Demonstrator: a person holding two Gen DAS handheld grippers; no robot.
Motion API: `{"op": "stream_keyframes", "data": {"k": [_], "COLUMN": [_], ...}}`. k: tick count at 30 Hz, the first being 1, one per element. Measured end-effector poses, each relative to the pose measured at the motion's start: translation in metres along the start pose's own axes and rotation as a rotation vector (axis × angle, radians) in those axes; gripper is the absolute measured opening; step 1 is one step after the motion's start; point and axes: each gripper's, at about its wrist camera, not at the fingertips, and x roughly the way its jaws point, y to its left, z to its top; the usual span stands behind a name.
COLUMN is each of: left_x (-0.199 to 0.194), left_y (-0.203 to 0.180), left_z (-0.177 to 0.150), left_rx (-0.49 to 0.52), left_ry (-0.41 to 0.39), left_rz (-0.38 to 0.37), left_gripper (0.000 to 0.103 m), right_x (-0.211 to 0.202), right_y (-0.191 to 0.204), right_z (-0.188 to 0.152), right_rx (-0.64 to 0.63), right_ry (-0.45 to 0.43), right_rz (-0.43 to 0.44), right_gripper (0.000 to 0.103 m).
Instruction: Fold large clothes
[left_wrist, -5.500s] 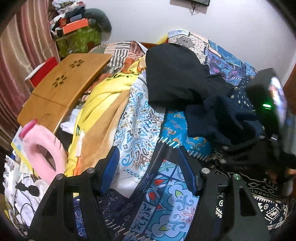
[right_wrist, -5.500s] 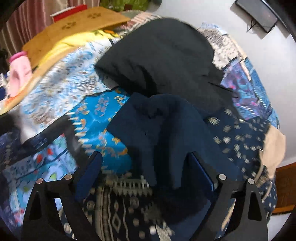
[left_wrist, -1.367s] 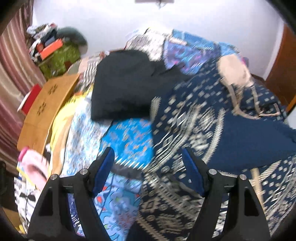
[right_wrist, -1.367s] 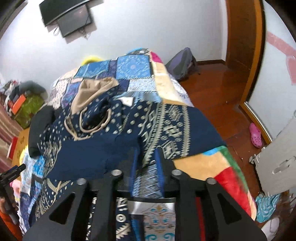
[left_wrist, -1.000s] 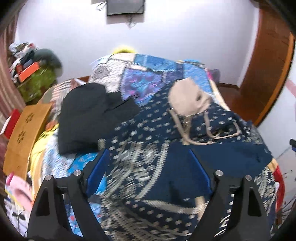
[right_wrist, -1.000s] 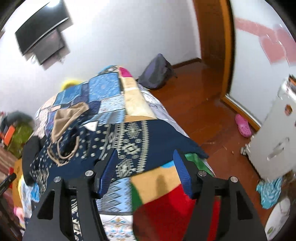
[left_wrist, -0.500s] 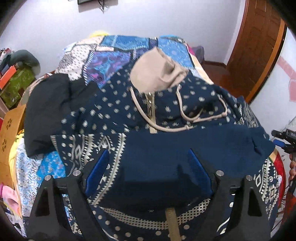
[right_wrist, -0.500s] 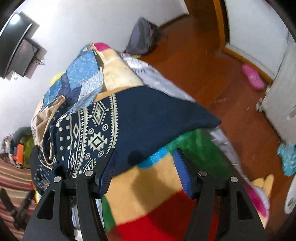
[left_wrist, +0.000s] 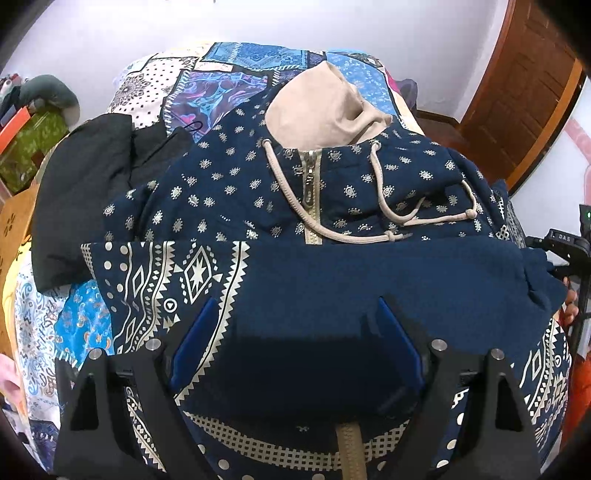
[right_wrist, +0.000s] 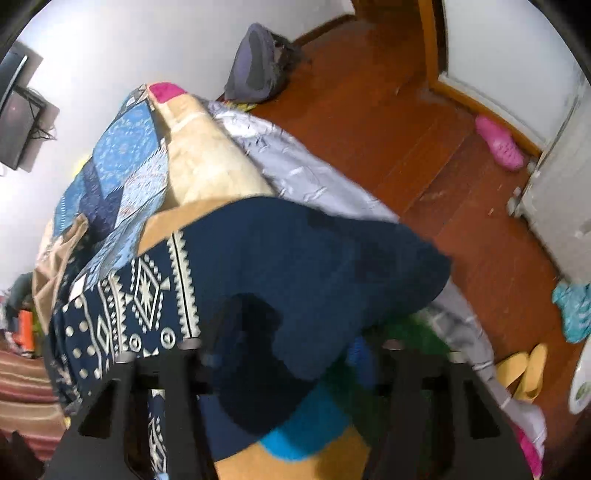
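Patchwork bedspread (left_wrist: 236, 79) covers a bed crowded against a white wall, wooden floor (right_wrist: 424, 140) off the right side. Navy hoodie (left_wrist: 229, 192) lies face up across the bed, beige hood toward the wall, one sleeve (left_wrist: 388, 273) folded across the chest. Left gripper (left_wrist: 295, 343) hovers over the sleeve's middle, fingers wide apart, gripping nothing. Right gripper (right_wrist: 291, 350) sits at the sleeve's cuff end near the bed's edge; its jaws are closing with dark fabric between them, but motion blur hides whether the pads press yet.

Risks, as I judge them: the cuff end overhangs the edge, so a shallow pinch could let it slide to the floor. A deep bite could also catch the colourful blanket (right_wrist: 303, 435) beneath and drag it along. Loose drawstring (left_wrist: 402, 218) could snag under the next fold.

Room: black garment (left_wrist: 85, 184) crowds the hoodie's left shoulder; the far right is open floor. Fold space is tight, mostly toward the wall.
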Motion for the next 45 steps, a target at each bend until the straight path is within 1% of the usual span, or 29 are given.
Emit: {"op": "stream_keyframes", "data": {"k": [1, 2, 3, 5, 7, 8, 10, 11, 13, 16, 18, 21, 23, 25, 29, 31, 33, 34, 36, 38, 40, 42, 45], "left_x": [-0.001, -0.003, -0.006, -0.013, -0.021, -0.026, -0.035, -0.037, -0.044, -0.054, -0.058, -0.064, -0.068, -0.071, -0.074, -0.075, -0.076, -0.077, -0.078, -0.081, -0.084, -0.086, -0.088], "left_y": [0.001, 0.001, 0.001, 0.002, 0.003, 0.003, 0.004, 0.005, 0.005, 0.005, 0.004, 0.006, 0.008, 0.011, 0.016, 0.016, 0.015, 0.013, 0.011, 0.009, 0.005, 0.002, -0.003], "left_z": [-0.001, -0.002, -0.003, -0.004, -0.005, -0.006, -0.006, -0.006, -0.007, -0.009, -0.011, -0.014, -0.016, -0.019, -0.025, -0.028, -0.03, -0.031, -0.031, -0.031, -0.03, -0.028, -0.026], "left_rx": [0.002, 0.005, 0.01, 0.022, 0.035, 0.039, 0.04, 0.039, 0.035, 0.032, 0.034, 0.038, 0.036, 0.03, 0.023, 0.024, 0.03, 0.036, 0.042, 0.045, 0.051, 0.056, 0.066], "left_ry": [-0.001, -0.005, -0.011, -0.027, -0.044, -0.054, -0.072, -0.078, -0.092, -0.11, -0.116, -0.123, -0.128, -0.127, -0.12, -0.12, -0.123, -0.125, -0.13, -0.137, -0.149, -0.158, -0.166], "left_rz": [0.002, 0.005, 0.009, 0.02, 0.029, 0.031, 0.026, 0.023, 0.013, -0.003, -0.007, -0.007, -0.007, -0.015, -0.021, -0.017, -0.01, -0.007, -0.012, -0.018, -0.02, -0.022, -0.027], "left_gripper": [0.086, 0.086, 0.086, 0.086, 0.086, 0.086, 0.086, 0.086, 0.086, 0.086, 0.086, 0.086, 0.086, 0.086, 0.086, 0.086, 0.086, 0.086, 0.086, 0.086, 0.086, 0.086, 0.086], "right_x": [-0.003, -0.009, -0.016, -0.034, -0.059, -0.078, -0.103, -0.117, -0.143, -0.162, -0.167, -0.154, -0.137, -0.118, -0.093, -0.094, -0.103, -0.11, -0.119, -0.131, -0.143, -0.152, -0.156], "right_y": [0.003, 0.006, 0.01, 0.021, 0.039, 0.054, 0.075, 0.086, 0.108, 0.136, 0.157, 0.18, 0.19, 0.195, 0.193, 0.192, 0.189, 0.186, 0.185, 0.183, 0.176, 0.168, 0.153], "right_z": [0.001, 0.001, 0.001, -0.001, -0.005, -0.01, -0.017, -0.022, -0.035, -0.056, -0.078, -0.109, -0.129, -0.144, -0.159, -0.165, -0.168, -0.168, -0.163, -0.161, -0.157, -0.149, -0.133], "right_rx": [-0.017, -0.036, -0.051, -0.091, -0.166, -0.22, -0.289, -0.32, -0.374, -0.446, -0.507, -0.587, -0.632, -0.664, -0.69, -0.697, -0.709, -0.71, -0.703, -0.686, -0.649, -0.607, -0.538], "right_ry": [-0.019, -0.041, -0.064, -0.112, -0.171, -0.215, -0.264, -0.278, -0.288, -0.295, -0.279, -0.205, -0.14, -0.083, 0.028, 0.049, 0.035, 0.017, -0.023, -0.079, -0.153, -0.204, -0.23], "right_rz": [-0.021, -0.036, -0.033, -0.019, -0.005, -0.001, 0.032, 0.062, 0.154, 0.246, 0.293, 0.328, 0.319, 0.29, 0.254, 0.247, 0.235, 0.224, 0.208, 0.202, 0.19, 0.176, 0.167], "right_gripper": [0.019, 0.013, 0.011, 0.01, 0.01, 0.01, 0.01, 0.01, 0.01, 0.01, 0.01, 0.01, 0.01, 0.01, 0.01, 0.01, 0.011, 0.013, 0.023, 0.047, 0.058, 0.06, 0.06]}}
